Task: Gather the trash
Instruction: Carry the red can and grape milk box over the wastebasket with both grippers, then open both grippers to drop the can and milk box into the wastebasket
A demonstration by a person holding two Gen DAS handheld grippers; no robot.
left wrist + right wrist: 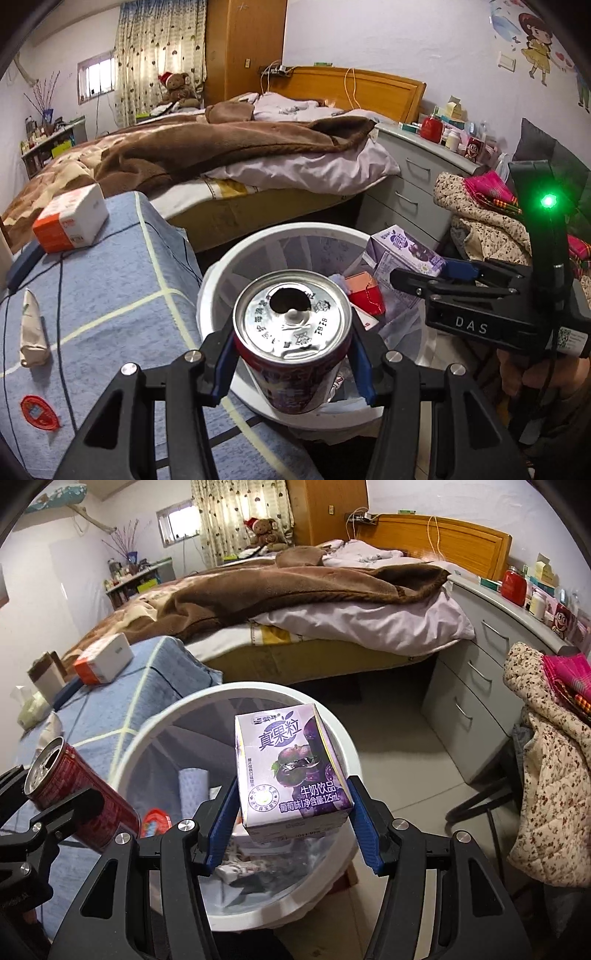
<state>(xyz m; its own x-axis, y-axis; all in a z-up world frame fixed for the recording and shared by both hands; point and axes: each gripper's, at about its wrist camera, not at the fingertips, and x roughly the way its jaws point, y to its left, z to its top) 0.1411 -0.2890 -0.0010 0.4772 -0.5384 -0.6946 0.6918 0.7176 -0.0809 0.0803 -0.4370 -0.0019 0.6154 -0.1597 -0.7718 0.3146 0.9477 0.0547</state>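
My left gripper (293, 356) is shut on an opened red drink can (291, 339), held upright over the near rim of the white trash bin (236, 254). The can also shows in the right wrist view (70, 786), tilted at the bin's left edge. My right gripper (291, 812) is shut on a purple grape milk carton (291, 768) held above the bin (343, 734); the carton shows in the left wrist view (402, 251) too. The bin holds wrappers and paper trash.
A blue-covered table (103, 280) stands left of the bin with an orange-white box (70, 221), a crumpled wrapper (33, 332) and cables. The bed (221, 155) lies behind. Grey drawers (476, 686) and a chair draped with clothes (546, 738) stand at the right.
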